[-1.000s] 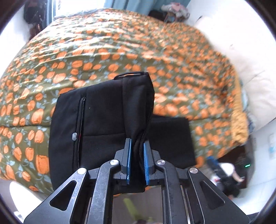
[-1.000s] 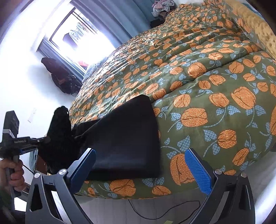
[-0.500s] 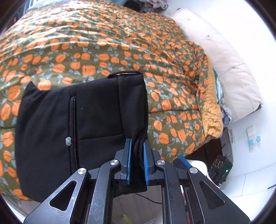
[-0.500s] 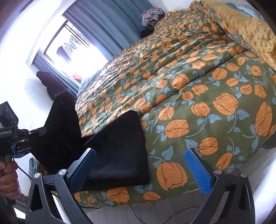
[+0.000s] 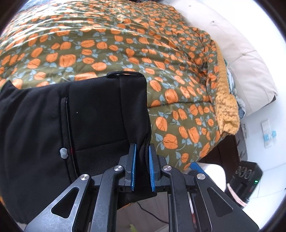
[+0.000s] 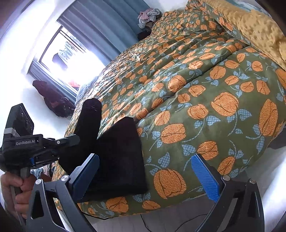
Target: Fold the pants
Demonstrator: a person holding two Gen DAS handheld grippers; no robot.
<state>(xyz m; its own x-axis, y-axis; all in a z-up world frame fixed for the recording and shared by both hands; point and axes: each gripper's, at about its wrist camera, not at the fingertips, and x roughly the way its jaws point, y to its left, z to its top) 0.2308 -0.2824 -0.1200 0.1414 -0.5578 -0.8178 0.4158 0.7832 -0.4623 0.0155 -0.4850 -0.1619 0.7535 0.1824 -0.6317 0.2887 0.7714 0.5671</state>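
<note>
Black pants lie on the flowered duvet near the bed's front edge, waist end with a pocket seam and a grey button toward me. My left gripper has a fold of the waist cloth between its blue pads; its jaws are opening, and the cloth still fills the gap. In the right wrist view that left gripper, held by a hand, lifts a dark flap above the flat folded part of the pants. My right gripper stands wide open over the bed's edge, holding nothing.
The green and orange duvet covers the whole bed. A yellow blanket and a white headboard cushion lie at the right. A bright window, a dark bag and a heap of clothes stand beyond.
My left gripper has come down and toward the bed's near edge with the waist cloth in it. The lifted flap now stands closer to the flat folded part. The right gripper has hardly moved.
</note>
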